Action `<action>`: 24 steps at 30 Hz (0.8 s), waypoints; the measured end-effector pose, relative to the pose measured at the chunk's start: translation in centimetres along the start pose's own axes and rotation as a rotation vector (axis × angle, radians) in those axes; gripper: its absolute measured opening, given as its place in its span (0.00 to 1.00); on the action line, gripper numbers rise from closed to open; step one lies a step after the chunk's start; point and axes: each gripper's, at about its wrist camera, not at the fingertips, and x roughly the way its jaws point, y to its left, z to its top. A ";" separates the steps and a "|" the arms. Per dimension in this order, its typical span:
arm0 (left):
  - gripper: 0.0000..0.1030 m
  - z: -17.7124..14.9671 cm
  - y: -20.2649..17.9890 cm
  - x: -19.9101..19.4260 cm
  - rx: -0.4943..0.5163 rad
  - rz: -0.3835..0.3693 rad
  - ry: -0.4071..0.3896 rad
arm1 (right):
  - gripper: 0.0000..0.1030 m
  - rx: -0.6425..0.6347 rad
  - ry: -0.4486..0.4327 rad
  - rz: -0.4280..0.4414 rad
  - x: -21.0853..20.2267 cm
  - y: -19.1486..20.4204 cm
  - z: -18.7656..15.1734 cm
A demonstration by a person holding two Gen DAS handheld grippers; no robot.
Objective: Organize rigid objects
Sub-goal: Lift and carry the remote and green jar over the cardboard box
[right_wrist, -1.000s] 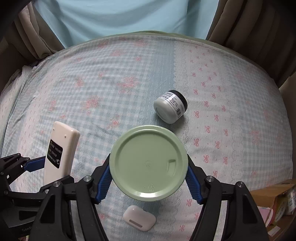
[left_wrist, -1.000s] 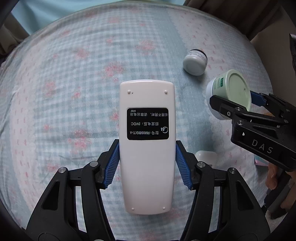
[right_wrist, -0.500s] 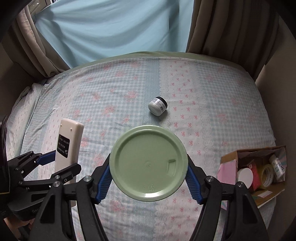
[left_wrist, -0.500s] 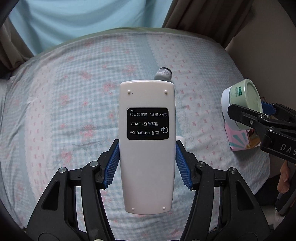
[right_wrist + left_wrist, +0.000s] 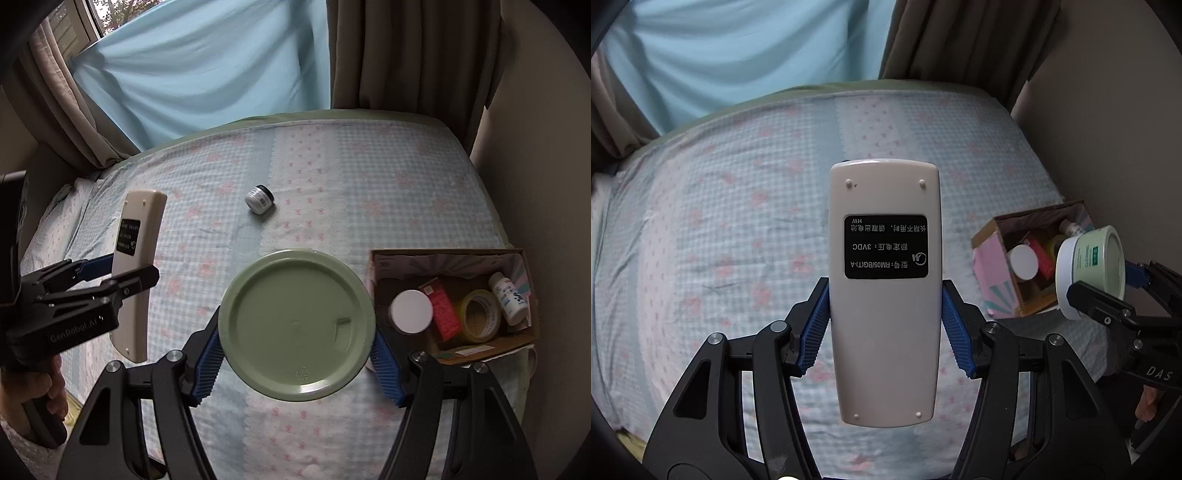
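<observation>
Above the bed (image 5: 332, 177), with its pale checked and flowered sheet, both grippers are holding things clear of the surface. The left gripper (image 5: 884, 328) is clamping a white remote control (image 5: 884, 295) by its long sides, blue pads (image 5: 816, 325) pressing against it, back label facing the camera and the far end pointing toward the curtains (image 5: 406, 51). In the right wrist view that same remote (image 5: 138, 266) is showing at the left, tilted upward, with a hand (image 5: 44, 387) gripping the handle beneath it. The right gripper (image 5: 297, 350) is closing its blue pads on a round jar with a green lid (image 5: 295, 326), the lid facing the camera; from the left wrist view the jar (image 5: 1089, 269) is appearing white-sided with green print, just in front of a cardboard box (image 5: 450, 347). That box is sitting at the right edge of the bed, holding a white-lidded jar (image 5: 412, 310), a red carton (image 5: 441, 310), a roll of yellowish tape (image 5: 478, 314) and a small white bottle (image 5: 508, 297). A small dark jar with a white lid (image 5: 260, 199) is lying on its side near the middle of the bed, well apart from both grippers and the box.
</observation>
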 end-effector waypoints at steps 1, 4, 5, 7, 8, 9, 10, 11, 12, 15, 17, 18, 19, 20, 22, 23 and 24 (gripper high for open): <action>0.53 0.2 -1.4 0.1 -0.013 -0.011 -0.001 | 0.64 0.001 0.002 -0.006 -0.6 -1.6 -0.4; 0.53 0.9 -5.8 0.5 -0.021 -0.039 -0.003 | 0.64 0.034 -0.001 -0.034 -2.1 -6.9 -0.9; 0.53 1.1 -7.3 0.6 -0.015 -0.048 -0.005 | 0.64 0.054 -0.004 -0.044 -2.6 -8.8 -0.9; 0.53 1.7 -10.3 0.9 0.008 -0.062 -0.006 | 0.64 0.100 -0.012 -0.064 -3.6 -12.2 -1.0; 0.53 2.0 -11.8 1.1 0.023 -0.066 -0.007 | 0.64 0.120 -0.015 -0.074 -4.1 -13.8 -1.0; 0.53 2.4 -13.1 1.2 0.039 -0.070 -0.008 | 0.64 0.137 -0.018 -0.082 -4.5 -15.3 -0.9; 0.53 2.7 -14.5 1.5 0.055 -0.074 -0.006 | 0.64 0.153 -0.020 -0.090 -4.9 -16.7 -1.0; 0.53 3.0 -15.8 1.8 0.068 -0.081 -0.003 | 0.64 0.168 -0.019 -0.100 -5.1 -18.0 -1.1; 0.53 3.3 -17.0 2.2 0.082 -0.089 -0.001 | 0.64 0.185 -0.017 -0.108 -5.2 -19.3 -1.0; 0.53 4.2 -20.6 3.8 0.137 -0.101 0.019 | 0.64 0.253 -0.001 -0.107 -4.5 -23.0 -0.9; 0.53 4.7 -22.8 5.4 0.178 -0.111 0.042 | 0.64 0.298 0.015 -0.100 -3.4 -25.2 -0.6; 0.53 4.9 -24.0 6.3 0.201 -0.114 0.056 | 0.64 0.318 0.026 -0.096 -2.7 -26.2 -0.5; 0.53 5.0 -25.0 7.3 0.224 -0.117 0.071 | 0.64 0.335 0.036 -0.092 -2.1 -27.1 -0.3; 0.53 5.1 -26.0 8.2 0.248 -0.120 0.085 | 0.64 0.351 0.047 -0.086 -1.2 -28.0 -0.1; 0.53 5.3 -27.9 10.3 0.294 -0.125 0.112 | 0.64 0.370 0.066 -0.072 0.3 -29.3 0.3; 0.53 5.4 -28.8 11.3 0.315 -0.127 0.126 | 0.64 0.375 0.076 -0.065 1.2 -29.8 0.5; 0.53 5.3 -29.7 12.5 0.332 -0.130 0.141 | 0.64 0.374 0.087 -0.061 2.0 -30.2 0.6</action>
